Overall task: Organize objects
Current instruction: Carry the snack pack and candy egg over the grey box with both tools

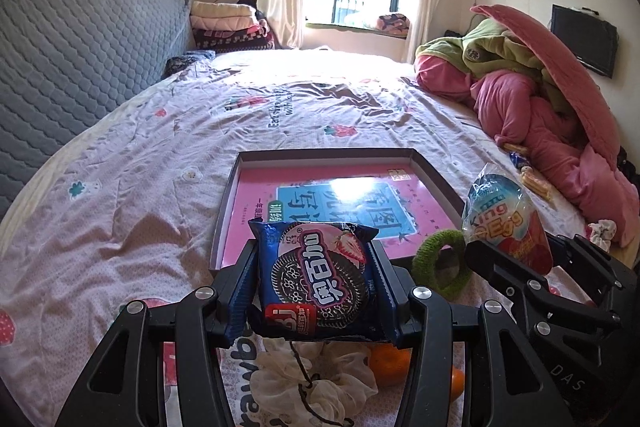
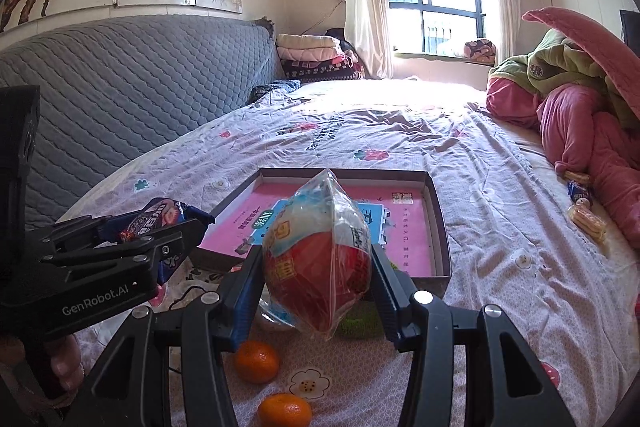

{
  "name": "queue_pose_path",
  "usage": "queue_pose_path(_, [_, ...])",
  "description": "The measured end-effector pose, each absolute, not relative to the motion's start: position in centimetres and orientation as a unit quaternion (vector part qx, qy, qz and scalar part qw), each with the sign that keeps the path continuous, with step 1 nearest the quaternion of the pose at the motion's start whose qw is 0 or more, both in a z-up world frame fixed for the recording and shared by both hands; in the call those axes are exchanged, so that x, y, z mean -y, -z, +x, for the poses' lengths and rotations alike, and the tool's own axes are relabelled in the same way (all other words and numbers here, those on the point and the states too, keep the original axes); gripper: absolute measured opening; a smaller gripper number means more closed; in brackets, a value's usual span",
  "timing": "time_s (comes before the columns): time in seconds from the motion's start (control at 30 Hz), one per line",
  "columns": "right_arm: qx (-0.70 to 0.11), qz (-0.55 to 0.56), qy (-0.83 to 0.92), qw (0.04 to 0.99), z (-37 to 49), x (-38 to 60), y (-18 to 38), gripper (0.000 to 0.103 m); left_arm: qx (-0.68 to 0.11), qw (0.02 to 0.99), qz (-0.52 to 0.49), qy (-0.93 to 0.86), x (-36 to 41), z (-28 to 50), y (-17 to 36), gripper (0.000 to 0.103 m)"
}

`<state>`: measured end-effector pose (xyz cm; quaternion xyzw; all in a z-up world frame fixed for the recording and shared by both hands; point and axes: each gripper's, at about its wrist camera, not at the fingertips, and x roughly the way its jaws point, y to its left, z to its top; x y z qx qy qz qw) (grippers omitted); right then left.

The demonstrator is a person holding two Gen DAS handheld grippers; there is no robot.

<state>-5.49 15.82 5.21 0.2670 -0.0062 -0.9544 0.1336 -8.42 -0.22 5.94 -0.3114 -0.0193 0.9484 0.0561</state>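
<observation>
**Both grippers loaded above the bed, box tray ahead**

My left gripper [image 1: 316,291] has its jaws about half open and pressed on the sides of a blue cookie packet [image 1: 316,283], which sits upright between the pads, clear of the bedsheet [image 1: 120,207]. My right gripper [image 2: 318,291] is likewise about half open and clamped on a wrapped egg toy [image 2: 320,259], its plastic wrap bunched to a peak at the top.

Both point down toward a shallow dark box tray [image 2: 438,223] lying on the sheet just ahead, with a pink book cover [image 1: 256,203] flat inside it. The packet and the egg are both short of the tray, held over its near edge.

Under the grippers, on the sheet: two oranges [image 2: 257,361], a green hair ring [image 1: 440,263] beside the tray's near corner, and a cream scrunchie [image 1: 312,387]. Further right, near the heap of pink bedding [image 1: 560,131], lie a few small wrapped snacks [image 2: 586,221]; I can't make out just what they are.
</observation>
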Motion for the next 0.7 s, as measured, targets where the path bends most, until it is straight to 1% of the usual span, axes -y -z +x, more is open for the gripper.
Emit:
queue_pose_path(0.47, [0.008,0.267,0.955,0.126,-8.1,-15.9,-6.0,0.051,0.032,0.048,-0.303,-0.951,0.8,-12.6,-7.7,0.054])
queue_pose_path(0.7, [0.010,0.261,0.958,0.119,-9.5,-16.0,-6.8,0.051,0.030,0.043,-0.310,-0.949,0.5,-14.2,-7.6,0.054])
